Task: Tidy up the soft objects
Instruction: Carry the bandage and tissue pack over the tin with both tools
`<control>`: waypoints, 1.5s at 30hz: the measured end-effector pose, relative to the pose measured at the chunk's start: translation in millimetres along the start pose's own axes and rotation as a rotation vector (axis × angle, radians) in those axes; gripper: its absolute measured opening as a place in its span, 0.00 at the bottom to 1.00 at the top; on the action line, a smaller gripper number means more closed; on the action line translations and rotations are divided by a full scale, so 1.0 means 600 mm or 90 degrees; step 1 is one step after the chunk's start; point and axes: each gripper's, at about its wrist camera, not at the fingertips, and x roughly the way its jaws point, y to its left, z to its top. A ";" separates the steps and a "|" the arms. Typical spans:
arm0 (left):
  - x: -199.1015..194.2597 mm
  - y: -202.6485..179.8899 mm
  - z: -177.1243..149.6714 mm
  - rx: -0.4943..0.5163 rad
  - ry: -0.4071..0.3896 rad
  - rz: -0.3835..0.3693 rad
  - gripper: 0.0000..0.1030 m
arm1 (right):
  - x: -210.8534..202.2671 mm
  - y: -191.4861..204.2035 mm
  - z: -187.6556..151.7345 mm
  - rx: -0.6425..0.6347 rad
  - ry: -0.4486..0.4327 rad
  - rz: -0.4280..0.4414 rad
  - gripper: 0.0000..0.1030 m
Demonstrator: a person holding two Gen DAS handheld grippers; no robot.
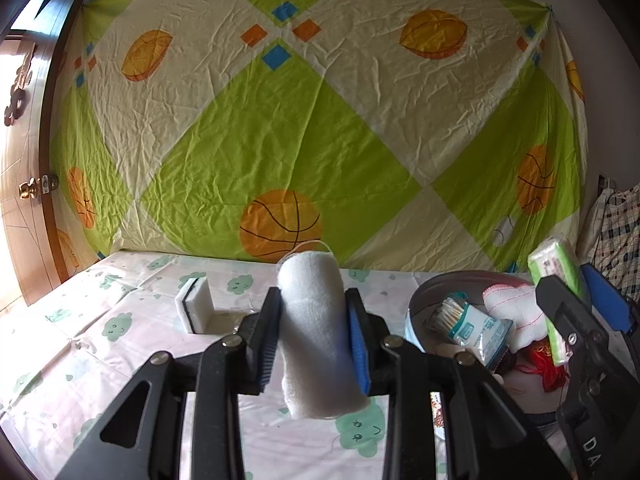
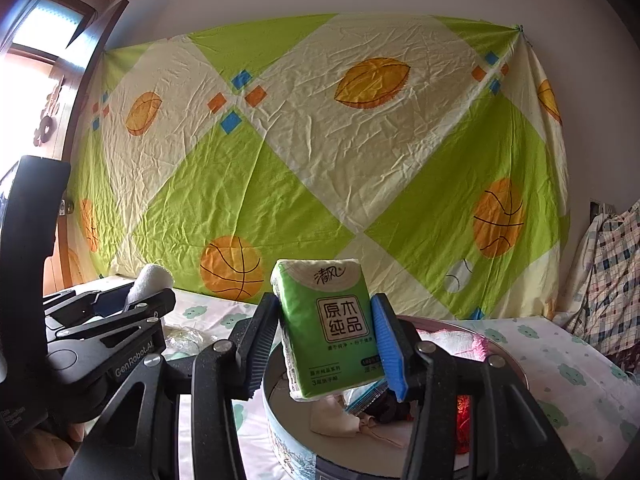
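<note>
My left gripper is shut on a white gauze roll and holds it above the table, left of the round tin. My right gripper is shut on a green tissue pack and holds it over the round tin. The tissue pack also shows in the left wrist view at the right. The left gripper and the gauze roll show at the left of the right wrist view. The tin holds a pack of cotton swabs, a white cloth and something red.
A white sponge with a dark layer stands on the cloud-print tablecloth behind my left gripper. A green and cream sheet hangs on the wall behind. A wooden door is at the left. Checked fabric lies at the right.
</note>
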 end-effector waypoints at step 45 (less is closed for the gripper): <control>0.021 -0.187 0.031 0.053 0.000 -0.116 0.29 | 0.027 -0.192 0.013 0.053 0.005 -0.138 0.49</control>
